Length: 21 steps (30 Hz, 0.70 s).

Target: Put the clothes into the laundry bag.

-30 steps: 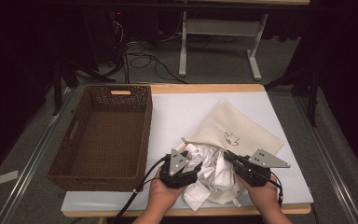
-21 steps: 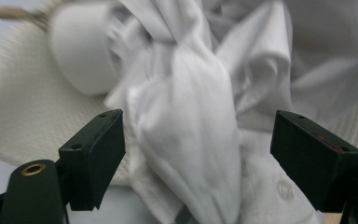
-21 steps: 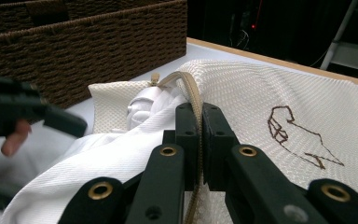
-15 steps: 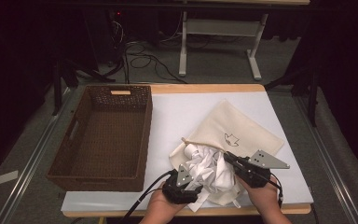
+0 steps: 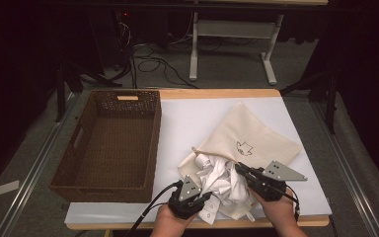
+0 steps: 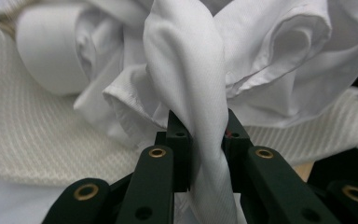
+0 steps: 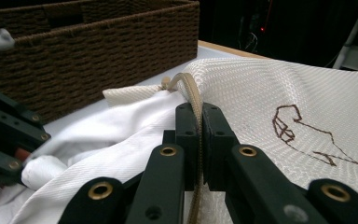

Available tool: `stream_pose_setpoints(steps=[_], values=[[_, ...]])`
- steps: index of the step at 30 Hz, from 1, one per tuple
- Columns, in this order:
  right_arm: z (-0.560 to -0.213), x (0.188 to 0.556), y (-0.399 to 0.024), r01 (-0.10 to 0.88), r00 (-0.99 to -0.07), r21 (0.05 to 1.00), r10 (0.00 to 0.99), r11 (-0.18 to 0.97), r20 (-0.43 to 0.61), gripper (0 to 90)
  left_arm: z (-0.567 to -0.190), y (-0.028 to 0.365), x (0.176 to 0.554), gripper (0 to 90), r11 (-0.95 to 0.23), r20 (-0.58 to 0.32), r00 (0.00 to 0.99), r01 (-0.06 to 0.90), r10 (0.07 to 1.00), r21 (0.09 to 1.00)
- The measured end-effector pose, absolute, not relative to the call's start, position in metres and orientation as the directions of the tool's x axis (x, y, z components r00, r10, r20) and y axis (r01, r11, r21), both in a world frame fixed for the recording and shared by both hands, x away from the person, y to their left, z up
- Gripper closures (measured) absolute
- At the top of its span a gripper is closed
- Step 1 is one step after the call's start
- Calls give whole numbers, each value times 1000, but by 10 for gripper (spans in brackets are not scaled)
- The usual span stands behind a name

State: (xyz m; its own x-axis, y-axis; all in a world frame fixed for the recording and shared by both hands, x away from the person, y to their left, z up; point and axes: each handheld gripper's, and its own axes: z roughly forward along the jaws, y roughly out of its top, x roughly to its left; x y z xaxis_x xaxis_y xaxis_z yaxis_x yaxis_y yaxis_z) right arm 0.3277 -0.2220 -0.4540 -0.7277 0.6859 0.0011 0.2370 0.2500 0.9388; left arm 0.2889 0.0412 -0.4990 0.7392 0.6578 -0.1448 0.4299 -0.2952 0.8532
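White shirt [image 5: 224, 180] is bunched up in a crumpled heap at the near edge of the table [image 5: 197, 123], sitting right at the mouth of a cream drawstring bag [image 5: 256, 140] with a little brown doodle on it. Left gripper [image 5: 197, 197] has its jaws pinched tight on a twisted fold of that shirt; in the left gripper view the white fabric runs straight up between the two black jaws. Right gripper [image 5: 241, 170] is clamped on the bag's tan drawstring cord [image 7: 193, 100], which loops up over the bag's rim. Off to the left sits a dark brown wicker basket [image 5: 150, 143], near the pile but not touching it.
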Motion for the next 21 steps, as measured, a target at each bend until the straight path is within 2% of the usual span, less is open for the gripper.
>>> stream_pose_setpoints(steps=[7, 11, 21], values=[[-452, 323, -219, 241, -740, 942, 672, 233, 24, 878, -482, 43, 279, 787, -255, -125, 750, 369, 649, 894], [-451, 319, -214, 223, -752, 942, 659, 252, 2, 878, -476, 43, 277, 787, -237, -126, 755, 353, 644, 905], [-455, 325, -219, 239, -734, 935, 679, 261, -2, 878, -482, 38, 286, 785, -280, -66, 751, 324, 657, 904]])
